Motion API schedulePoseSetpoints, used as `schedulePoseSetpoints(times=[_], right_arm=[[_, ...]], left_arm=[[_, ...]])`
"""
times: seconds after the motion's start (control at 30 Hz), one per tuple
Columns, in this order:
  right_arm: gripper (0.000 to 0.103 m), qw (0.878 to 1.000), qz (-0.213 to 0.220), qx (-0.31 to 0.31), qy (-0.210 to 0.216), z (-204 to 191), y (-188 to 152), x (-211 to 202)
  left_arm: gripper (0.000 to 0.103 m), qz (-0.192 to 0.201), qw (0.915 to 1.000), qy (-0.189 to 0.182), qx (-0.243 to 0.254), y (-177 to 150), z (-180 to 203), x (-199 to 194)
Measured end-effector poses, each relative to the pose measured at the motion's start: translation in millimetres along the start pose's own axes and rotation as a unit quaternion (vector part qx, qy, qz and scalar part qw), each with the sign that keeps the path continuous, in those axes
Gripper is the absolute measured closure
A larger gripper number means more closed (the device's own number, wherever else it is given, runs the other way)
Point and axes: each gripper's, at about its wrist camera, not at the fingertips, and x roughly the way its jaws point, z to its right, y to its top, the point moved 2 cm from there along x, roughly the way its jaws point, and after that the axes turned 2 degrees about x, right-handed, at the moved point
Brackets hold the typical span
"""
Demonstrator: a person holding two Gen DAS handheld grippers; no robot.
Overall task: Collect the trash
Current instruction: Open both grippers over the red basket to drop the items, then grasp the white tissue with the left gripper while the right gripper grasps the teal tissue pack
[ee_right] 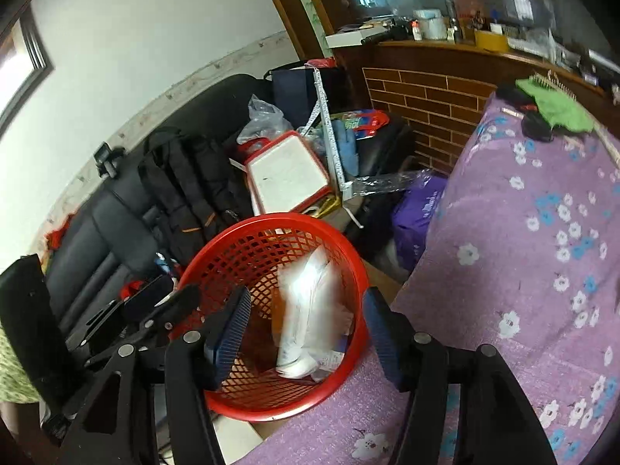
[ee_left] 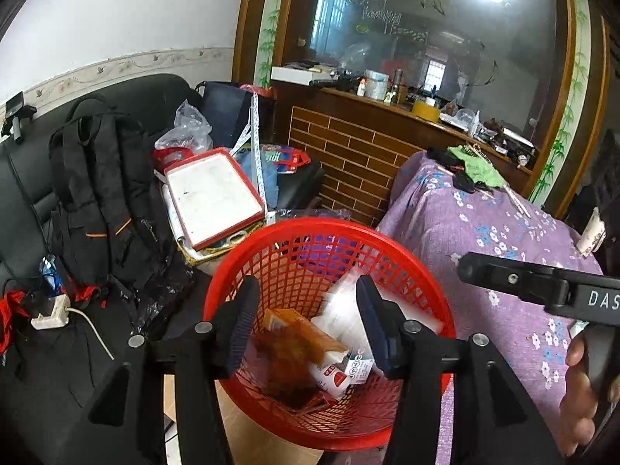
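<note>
A red mesh basket (ee_left: 387, 232) stands on the floor beside a table with a purple flowered cloth (ee_left: 484, 232). It holds an orange-brown wrapper (ee_left: 288, 364), a small carton (ee_left: 341, 376) and white plastic (ee_left: 345, 310). My left gripper (ee_left: 308, 321) is open and empty just above the basket. My right gripper (ee_right: 306, 333) is open over the same basket (ee_right: 240, 232); a blurred white plastic bag (ee_right: 310, 306) is between and below its fingers, inside the basket. The right gripper's arm shows at the left wrist view's right edge (ee_left: 542, 286).
A black sofa (ee_left: 27, 193) at the left carries a black backpack (ee_left: 104, 201), a red-rimmed white tray (ee_left: 213, 197) and bags. A brick-pattern counter (ee_left: 348, 155) with clutter stands behind. A green cloth (ee_left: 476, 166) and sticks lie on the table's far end.
</note>
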Motion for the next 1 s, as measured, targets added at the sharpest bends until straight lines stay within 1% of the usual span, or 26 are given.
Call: schedulePoseSetpoints(times=[0.07, 0.13, 0.27, 0.33, 0.37, 0.47, 0.53, 0.6, 0.63, 0.7, 0.73, 0.8, 0.87, 0.93, 1.0], right_arm=[[0.038, 1.0, 0.01, 0.004, -0.017, 10, -2, -10], [0.038, 1.0, 0.019, 0.007, -0.024, 22, -6, -23], [0.038, 0.998, 0.03, 0.02, -0.046, 47, -18, -51], [0.038, 0.998, 0.034, 0.028, -0.054, 61, -24, -65], [0.038, 0.996, 0.039, 0.037, -0.064, 72, -29, -75], [0.038, 0.994, 0.05, 0.061, -0.076, 104, -41, -105], [0.038, 0.991, 0.063, 0.078, -0.094, 125, -48, -125], [0.038, 0.986, 0.077, 0.096, -0.109, 151, -57, -148], [0.037, 0.984, 0.083, 0.108, -0.118, 167, -63, -161], [0.037, 0.977, 0.088, 0.137, -0.138, 201, -77, -183], [0.037, 0.975, 0.088, 0.146, -0.144, 211, -80, -188], [0.037, 0.965, 0.083, 0.175, -0.176, 250, -95, -206], [0.037, 0.956, 0.082, 0.199, -0.197, 281, -105, -218], [0.037, 0.949, 0.074, 0.226, -0.205, 307, -116, -224], [0.037, 0.947, 0.07, 0.252, -0.186, 328, -127, -226]], left_arm=[[0.049, 0.003, 1.0, -0.002, 0.001, 1, 1, -1], [0.049, 0.0, 1.0, -0.009, 0.004, 1, 7, 0], [0.049, -0.002, 0.9993, -0.026, 0.025, -1, 33, -2], [0.049, -0.003, 0.9983, -0.036, 0.045, -2, 55, -5], [0.049, -0.004, 0.9979, -0.039, 0.052, -3, 63, -5], [0.048, -0.007, 0.9949, -0.058, 0.082, -4, 99, -9], [0.046, -0.009, 0.9926, -0.067, 0.1, -6, 120, -10], [0.046, -0.012, 0.9889, -0.079, 0.125, -8, 149, -12], [0.046, -0.014, 0.9876, -0.084, 0.132, -9, 158, -12], [0.045, -0.02, 0.9832, -0.1, 0.151, -12, 185, -14], [0.045, -0.024, 0.9808, -0.11, 0.159, -14, 198, -14], [0.044, -0.033, 0.9769, -0.123, 0.171, -17, 220, -13], [0.044, -0.041, 0.9721, -0.137, 0.186, -19, 245, -10], [0.043, -0.05, 0.9678, -0.142, 0.201, -21, 270, -4], [0.043, -0.064, 0.964, -0.152, 0.209, -22, 289, 3]])
